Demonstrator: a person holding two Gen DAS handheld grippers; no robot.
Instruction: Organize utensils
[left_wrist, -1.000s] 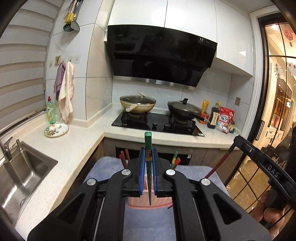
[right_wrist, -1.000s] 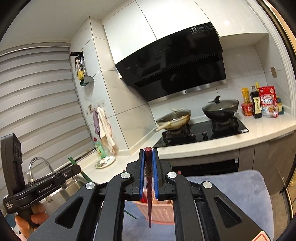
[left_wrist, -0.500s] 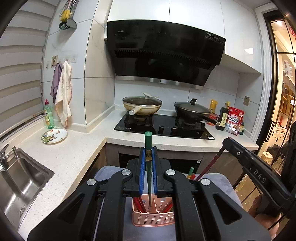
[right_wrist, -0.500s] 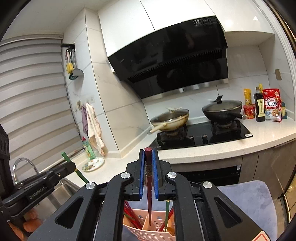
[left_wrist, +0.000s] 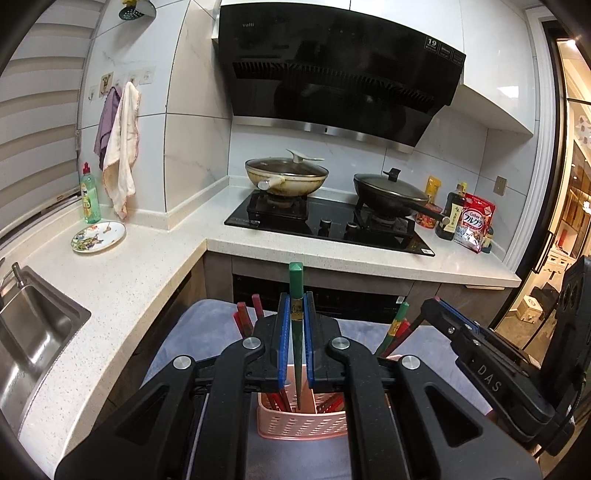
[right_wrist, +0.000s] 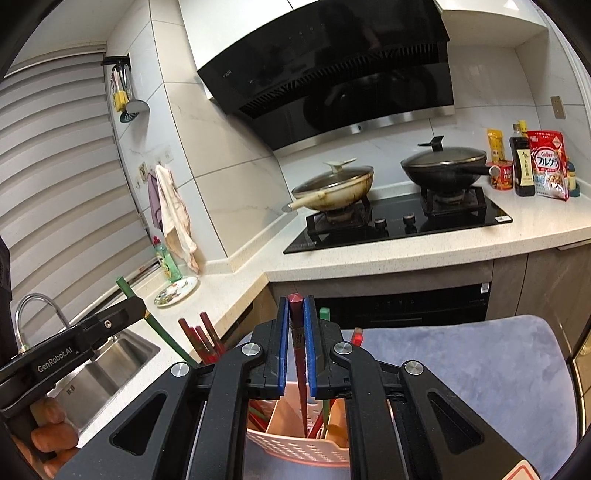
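My left gripper (left_wrist: 295, 343) is shut on a green chopstick (left_wrist: 296, 280) held upright, its tip down inside the pink perforated utensil basket (left_wrist: 303, 424). My right gripper (right_wrist: 297, 347) is shut on a dark red chopstick (right_wrist: 295, 306), its tip also down inside the pink basket (right_wrist: 295, 448), which has dividers. Several red and green chopsticks (right_wrist: 201, 338) stand in the basket. The right gripper shows at the right of the left wrist view (left_wrist: 443, 321), and the left gripper at the left of the right wrist view (right_wrist: 136, 306).
The basket sits on a blue-grey cushioned seat (right_wrist: 480, 362). Beyond are a white countertop (left_wrist: 110, 280), a steel sink (left_wrist: 29, 339), a small plate (left_wrist: 98, 236), a green bottle (left_wrist: 89, 199), a black hob with two lidded pans (left_wrist: 325, 218) and condiment packs (left_wrist: 472, 221).
Both grippers have come down closer over the basket. The tips of both chopsticks now reach into it.
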